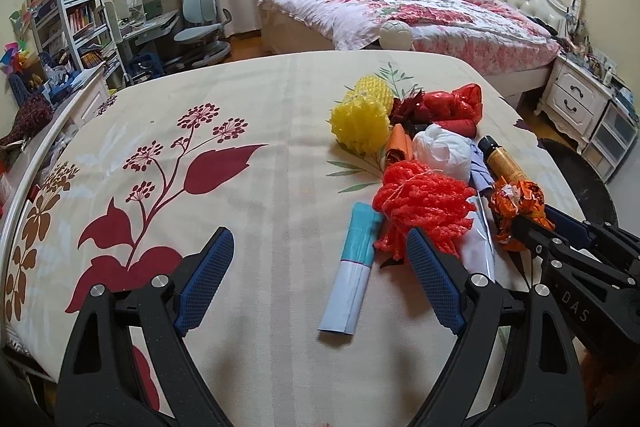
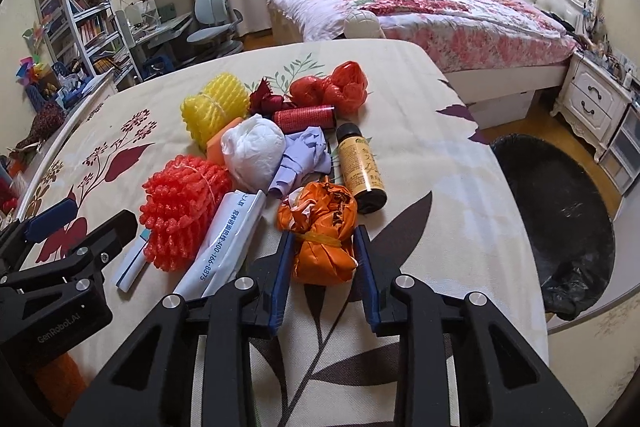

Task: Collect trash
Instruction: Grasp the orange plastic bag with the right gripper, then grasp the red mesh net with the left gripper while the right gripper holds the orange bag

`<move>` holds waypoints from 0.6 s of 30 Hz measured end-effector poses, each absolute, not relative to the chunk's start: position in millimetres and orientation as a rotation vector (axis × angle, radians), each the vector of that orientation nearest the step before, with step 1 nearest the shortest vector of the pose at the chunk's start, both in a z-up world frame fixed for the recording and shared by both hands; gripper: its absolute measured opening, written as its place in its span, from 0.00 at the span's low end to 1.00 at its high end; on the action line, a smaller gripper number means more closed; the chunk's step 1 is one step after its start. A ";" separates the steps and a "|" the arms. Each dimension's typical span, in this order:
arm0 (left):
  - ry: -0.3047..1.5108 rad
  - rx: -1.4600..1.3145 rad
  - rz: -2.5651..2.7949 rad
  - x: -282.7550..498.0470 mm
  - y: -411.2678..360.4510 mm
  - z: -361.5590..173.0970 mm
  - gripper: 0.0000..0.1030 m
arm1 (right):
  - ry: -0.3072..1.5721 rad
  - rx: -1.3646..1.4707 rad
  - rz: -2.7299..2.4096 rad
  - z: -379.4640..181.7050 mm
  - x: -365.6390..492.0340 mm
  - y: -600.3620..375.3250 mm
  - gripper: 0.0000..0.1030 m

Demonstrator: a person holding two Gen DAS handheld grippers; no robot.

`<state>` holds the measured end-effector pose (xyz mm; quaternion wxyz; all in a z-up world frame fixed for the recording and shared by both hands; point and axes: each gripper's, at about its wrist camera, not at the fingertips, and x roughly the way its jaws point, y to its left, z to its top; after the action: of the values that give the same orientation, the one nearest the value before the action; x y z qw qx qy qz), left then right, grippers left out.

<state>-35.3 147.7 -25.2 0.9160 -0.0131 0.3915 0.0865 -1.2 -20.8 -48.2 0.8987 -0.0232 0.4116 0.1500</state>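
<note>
A heap of trash is lying toward the right side of a table covered by a cream cloth printed with dark red flowers [image 1: 248,131]. The right gripper [image 2: 322,247] is being pressed shut on a crumpled orange foil bundle tied with a yellow band [image 2: 322,231], its blue pads touching both sides of the bundle's lower part at the near edge of the heap. The left gripper [image 1: 320,251] is being held wide open with nothing between its pads, just above the cloth; a flat blue-and-white folded packet [image 1: 352,267] is lying within its span, and its right finger [image 1: 432,279] is sitting just beside a red foam net bundle [image 1: 424,203].

Behind these, a white crumpled plastic ball [image 2: 252,151], a yellow foam net roll [image 2: 214,111], a lilac crumpled glove [image 2: 304,159], a brown bottle with a yellow label [image 2: 360,167], a red ribbed cylinder [image 2: 304,117] and a red plastic bag [image 2: 340,87] are being kept close together, most touching. A long white printed sachet [image 2: 224,239] is lying between the red net and the orange bundle.

The left half of the cloth is being left bare up to the table's curved left rim. Past the table's right edge, a black-lined bin [image 2: 560,219] is standing on the floor, well below the tabletop.
</note>
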 end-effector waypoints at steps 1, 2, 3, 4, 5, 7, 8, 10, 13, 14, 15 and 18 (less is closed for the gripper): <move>0.805 -0.027 0.173 -35.1 145.6 -24.7 0.84 | 0.846 -0.053 0.307 -46.9 -2.5 -21.5 0.30; 0.805 -0.027 0.168 -35.1 142.9 -24.0 0.84 | 0.838 -0.059 0.301 -45.2 -4.1 -23.2 0.30; 0.804 -0.027 0.163 -35.0 140.2 -23.3 0.84 | 0.831 -0.063 0.294 -43.5 -5.8 -25.5 0.30; 0.803 -0.027 0.159 -34.7 138.1 -23.3 0.84 | 0.825 -0.067 0.286 -42.0 -6.4 -28.0 0.30; 0.804 -0.026 0.154 -34.1 135.2 -22.9 0.84 | 0.818 -0.070 0.277 -40.9 -6.9 -31.8 0.30; 0.806 -0.026 0.145 -32.1 129.8 -22.8 0.84 | 0.807 -0.070 0.260 -38.9 -7.7 -38.4 0.30; 0.809 -0.028 0.142 -31.0 128.1 -23.2 0.84 | 0.804 -0.067 0.252 -37.9 -8.0 -42.3 0.30; 0.817 -0.037 0.134 -29.0 125.3 -23.9 0.84 | 0.801 -0.058 0.236 -37.1 -8.3 -50.5 0.30; 0.827 -0.051 0.131 -26.9 123.2 -24.1 0.84 | 0.799 -0.045 0.213 -36.5 -8.8 -62.6 0.30; 0.827 -0.053 0.133 -26.8 122.7 -23.3 0.84 | 0.797 -0.039 0.205 -36.6 -9.0 -66.6 0.30; 0.826 -0.053 0.135 -26.8 122.5 -22.6 0.84 | 0.796 -0.033 0.198 -36.4 -8.9 -70.2 0.30; 0.820 -0.053 0.139 -27.9 120.1 -19.8 0.84 | 0.797 -0.014 0.181 -37.6 -7.4 -80.8 0.30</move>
<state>-27.9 120.1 -19.8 0.9144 -0.0258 0.3984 0.0674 -7.4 -80.8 -37.6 0.9176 -0.0070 0.3876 0.0878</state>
